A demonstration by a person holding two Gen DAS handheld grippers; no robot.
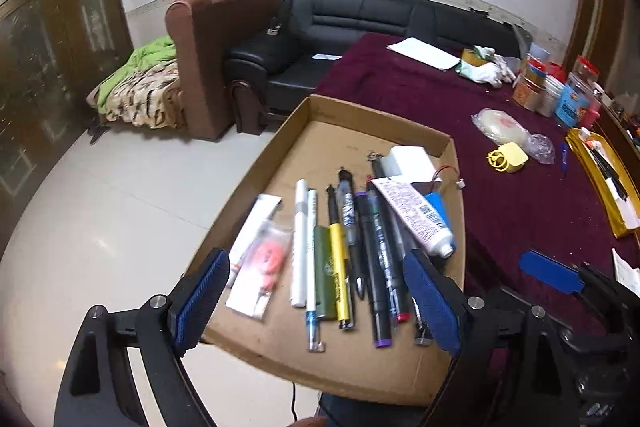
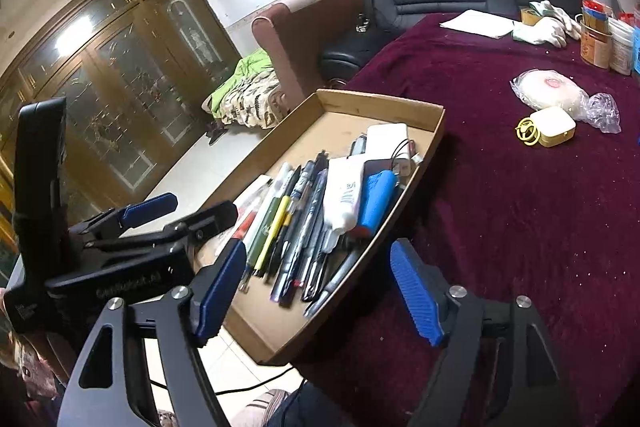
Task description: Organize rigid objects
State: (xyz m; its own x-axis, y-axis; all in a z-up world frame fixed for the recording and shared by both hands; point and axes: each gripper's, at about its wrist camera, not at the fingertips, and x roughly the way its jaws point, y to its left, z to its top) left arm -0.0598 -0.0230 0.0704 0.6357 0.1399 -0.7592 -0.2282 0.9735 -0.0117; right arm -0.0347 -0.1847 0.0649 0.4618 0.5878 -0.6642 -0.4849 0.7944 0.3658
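A shallow cardboard tray (image 1: 304, 115) (image 2: 424, 107) sits on the near left corner of the maroon-covered table and overhangs its edge. Inside lie several pens and markers (image 1: 360, 255) (image 2: 296, 227), a white tube (image 1: 416, 215) (image 2: 340, 195), a blue battery pack (image 2: 376, 199), a white adapter block (image 1: 408, 159) (image 2: 388, 139) and a clear packet with something orange (image 1: 268, 259). My left gripper (image 1: 316, 303) hovers open above the tray's near end, nothing between its blue pads. My right gripper (image 2: 320, 291) is open over the tray's near right rim. The left gripper (image 2: 172, 211) also shows in the right wrist view.
On the maroon cloth (image 2: 500, 207) lie a yellow case (image 1: 508, 157) (image 2: 552, 127), a bagged white roll (image 1: 500, 127) (image 2: 548, 89), white gloves (image 1: 486, 69), a paper sheet (image 1: 424, 53), jars at the far right (image 1: 560, 91) and a yellow tray (image 1: 608, 179). Sofas and white floor lie beyond the left edge.
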